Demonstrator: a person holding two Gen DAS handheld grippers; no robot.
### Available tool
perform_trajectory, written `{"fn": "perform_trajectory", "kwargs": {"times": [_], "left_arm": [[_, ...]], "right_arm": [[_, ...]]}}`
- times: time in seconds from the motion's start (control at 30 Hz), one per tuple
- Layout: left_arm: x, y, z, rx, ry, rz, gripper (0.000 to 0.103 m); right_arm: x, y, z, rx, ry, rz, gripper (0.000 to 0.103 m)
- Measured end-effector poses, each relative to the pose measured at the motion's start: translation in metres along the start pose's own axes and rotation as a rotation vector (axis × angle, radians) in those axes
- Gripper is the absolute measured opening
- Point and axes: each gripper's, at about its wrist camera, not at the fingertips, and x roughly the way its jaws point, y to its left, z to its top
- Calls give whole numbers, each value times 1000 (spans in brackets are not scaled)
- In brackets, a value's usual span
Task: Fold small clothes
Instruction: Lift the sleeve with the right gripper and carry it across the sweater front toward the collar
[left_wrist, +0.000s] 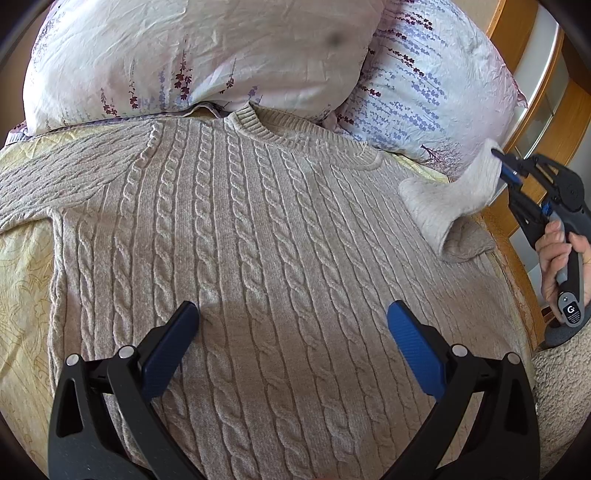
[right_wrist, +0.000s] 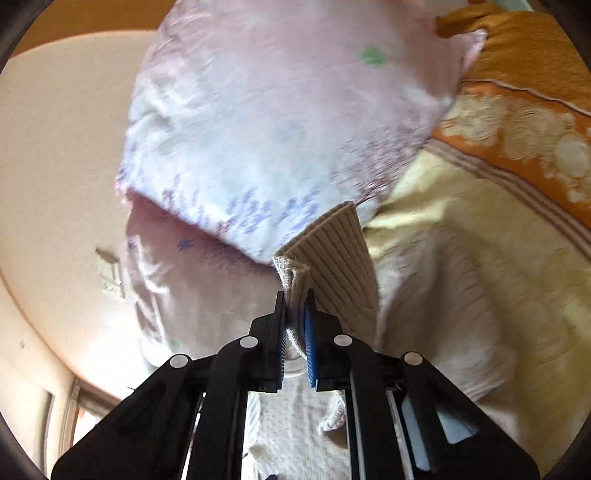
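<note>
Left hand-held gripper (left_wrist: 291, 317): jaws spread wide, nothing between them, hovering over the lower body of the sweater (left_wrist: 236, 229). Sweater: beige cable-knit, flat on the bed (left_wrist: 22, 280), collar against two floral pillows (left_wrist: 192, 55). Right hand-held gripper (right_wrist: 295, 310): clamped on the ribbed cuff (right_wrist: 332, 258) of the right sleeve (left_wrist: 454, 199), raised off the bed.

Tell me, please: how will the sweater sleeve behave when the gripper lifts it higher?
Probably floppy: the sleeve already sags below the right gripper, shut on its cuff. The thick cable knit suggests some weight. The ribbed cuff should not slip easily.
</note>
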Motion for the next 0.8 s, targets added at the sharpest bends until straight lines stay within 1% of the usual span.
{"fn": "perform_trajectory", "kwargs": {"times": [0.07,0.13,0.23,0.3,0.33,0.4,0.43,0.5,0.57,0.63,0.73,0.8], "left_arm": [[-1,1,0,-6,-2,-8,101],[-2,3,0,-12,-5,-17,101],[-5,10,0,-43,-18,-56,101],[-10,20,0,-101,-43,-109,101],[-14,27,-1,-147,-71,-133,101],[-26,47,-5,-266,-170,-166,101],[-32,55,-7,-310,-213,-167,101],[-44,67,-10,-371,-288,-126,101],[-52,71,-11,-399,-330,-89,101],[-54,72,-10,-404,-341,-70,101],[-49,72,-4,-402,-318,-75,101],[-49,73,-5,-408,-317,-78,101]], "right_arm": [[25,20,-17,-30,73,53,10],[53,34,-37,-55,143,86,10],[88,41,-65,-85,226,79,10],[112,37,-84,-70,287,64,10],[123,35,-92,-63,316,56,10],[144,33,-108,-65,362,42,10],[153,33,-116,-69,384,35,10],[168,37,-130,-87,417,16,10],[181,39,-141,-105,440,-5,10],[190,39,-148,-92,451,-10,10],[199,41,-155,-77,454,-3,10],[199,42,-154,-60,446,29,10]]}}
